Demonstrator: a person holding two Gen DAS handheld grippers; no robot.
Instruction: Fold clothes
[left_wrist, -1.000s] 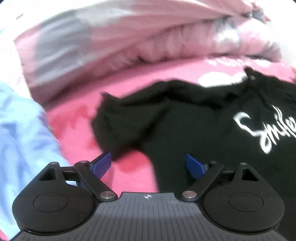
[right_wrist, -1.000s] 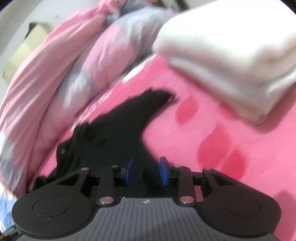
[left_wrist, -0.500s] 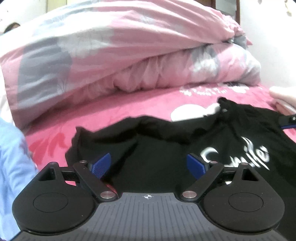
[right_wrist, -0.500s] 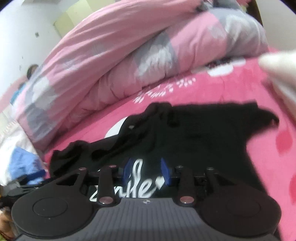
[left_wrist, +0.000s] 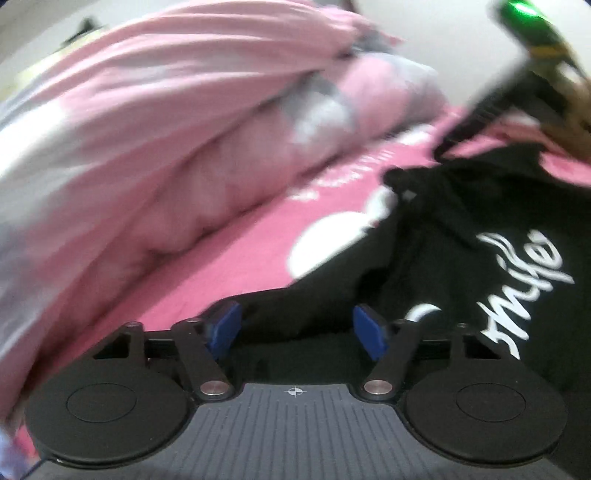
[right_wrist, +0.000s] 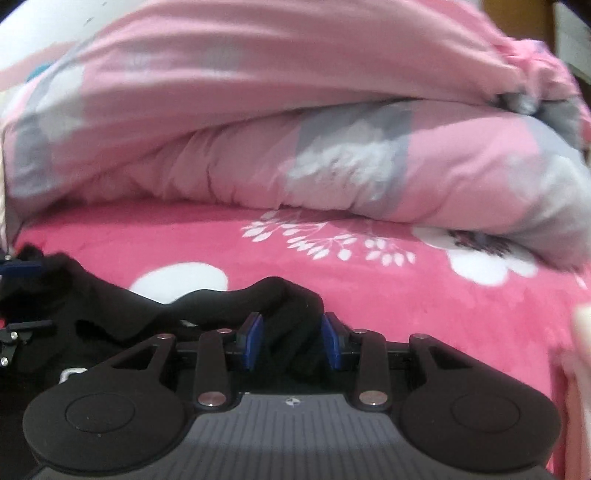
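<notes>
A black T-shirt (left_wrist: 480, 221) with white "Smile" lettering lies spread on a pink bedsheet (left_wrist: 258, 240). My left gripper (left_wrist: 297, 330) sits low over the shirt's left edge. Its jaws are closing with black cloth between the blue pads, which do not press on it. In the right wrist view, the shirt (right_wrist: 129, 314) has a raised fold at its far edge. My right gripper (right_wrist: 292, 339) straddles that fold, and its jaws are opening. The left view is blurred.
A bulky pink and grey duvet (right_wrist: 295, 129) is heaped along the far side of the flowered bedsheet (right_wrist: 406, 295). A pale, blurred bundle (right_wrist: 581, 332) shows at the right edge. The other tool (left_wrist: 517, 74) crosses the left view's top right corner.
Both views have rolled. My left gripper has slid along the shirt's edge and its jaws have narrowed. My right gripper has swung across the shirt to its far fold, jaws slightly wider.
</notes>
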